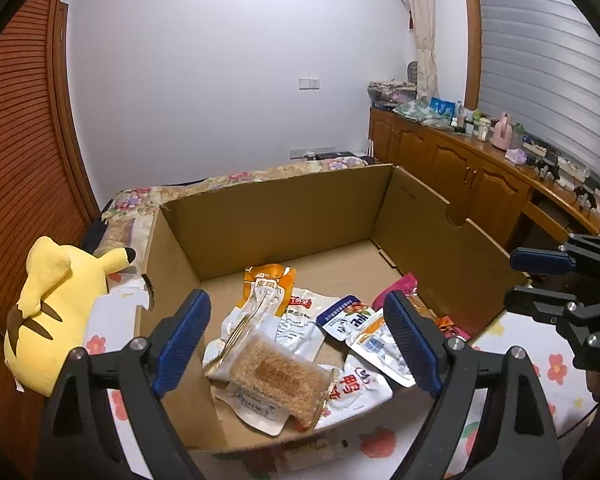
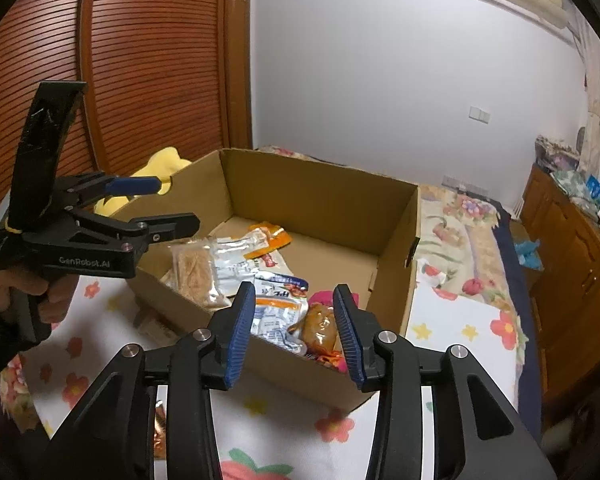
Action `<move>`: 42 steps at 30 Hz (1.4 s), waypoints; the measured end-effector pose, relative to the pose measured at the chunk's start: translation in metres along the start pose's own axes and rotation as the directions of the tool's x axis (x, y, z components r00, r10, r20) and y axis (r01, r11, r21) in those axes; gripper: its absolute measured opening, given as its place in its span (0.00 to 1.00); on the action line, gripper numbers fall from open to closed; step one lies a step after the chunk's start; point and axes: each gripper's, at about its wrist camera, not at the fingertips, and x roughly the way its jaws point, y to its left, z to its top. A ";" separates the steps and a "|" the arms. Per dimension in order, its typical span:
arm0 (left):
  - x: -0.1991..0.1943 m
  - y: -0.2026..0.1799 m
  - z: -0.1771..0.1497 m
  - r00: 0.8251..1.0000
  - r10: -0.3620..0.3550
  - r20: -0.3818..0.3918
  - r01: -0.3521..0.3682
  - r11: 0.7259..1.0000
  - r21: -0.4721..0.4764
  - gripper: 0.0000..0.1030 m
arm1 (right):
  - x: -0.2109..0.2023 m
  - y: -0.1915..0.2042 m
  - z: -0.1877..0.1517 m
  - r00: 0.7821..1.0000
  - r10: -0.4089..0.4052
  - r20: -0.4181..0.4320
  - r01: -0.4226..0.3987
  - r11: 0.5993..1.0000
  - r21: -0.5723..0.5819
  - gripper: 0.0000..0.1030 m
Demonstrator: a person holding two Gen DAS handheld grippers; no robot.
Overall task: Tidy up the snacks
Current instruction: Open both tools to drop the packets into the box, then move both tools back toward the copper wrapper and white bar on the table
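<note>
Cardboard box [image 1: 284,216] of snack packets [image 1: 300,332]

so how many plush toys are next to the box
1: a yellow plush toy lies on the bed left of the cardboard box; another could be hidden behind the box.

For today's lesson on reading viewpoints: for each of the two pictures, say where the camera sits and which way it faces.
Left wrist: on the left gripper, above the near edge of the cardboard box, facing the snack packets; the right gripper shows at the right.
Right wrist: on the right gripper, at the box's near corner, facing in; the left gripper and left hand show.
Shared: box, brown crispy packet, yellow plush toy.
</note>
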 end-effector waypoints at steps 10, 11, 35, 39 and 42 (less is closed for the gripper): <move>-0.053 -0.011 -0.026 0.999 -0.021 0.032 0.021 1.000 0.014 0.86 | -0.029 0.025 -0.014 1.000 0.006 0.014 -0.006 1.000 0.007 0.49; -0.056 -0.011 -0.029 0.999 -0.021 0.033 0.020 1.000 0.015 0.86 | -0.032 0.029 -0.017 1.000 0.008 0.012 -0.008 1.000 0.006 0.49; -0.064 -0.002 -0.135 0.995 0.004 -0.097 -0.006 1.000 -0.018 0.86 | -0.004 0.090 -0.084 0.988 0.110 -0.111 -0.108 0.994 0.024 0.49; -0.060 0.001 -0.143 0.994 0.005 -0.112 -0.008 1.000 -0.028 0.86 | 0.009 0.095 -0.093 0.983 0.121 -0.141 -0.119 0.993 0.022 0.49; -0.059 0.001 -0.147 0.993 0.006 -0.118 -0.010 0.999 -0.032 0.86 | 0.018 0.099 -0.099 0.977 0.130 -0.168 -0.129 0.992 0.015 0.48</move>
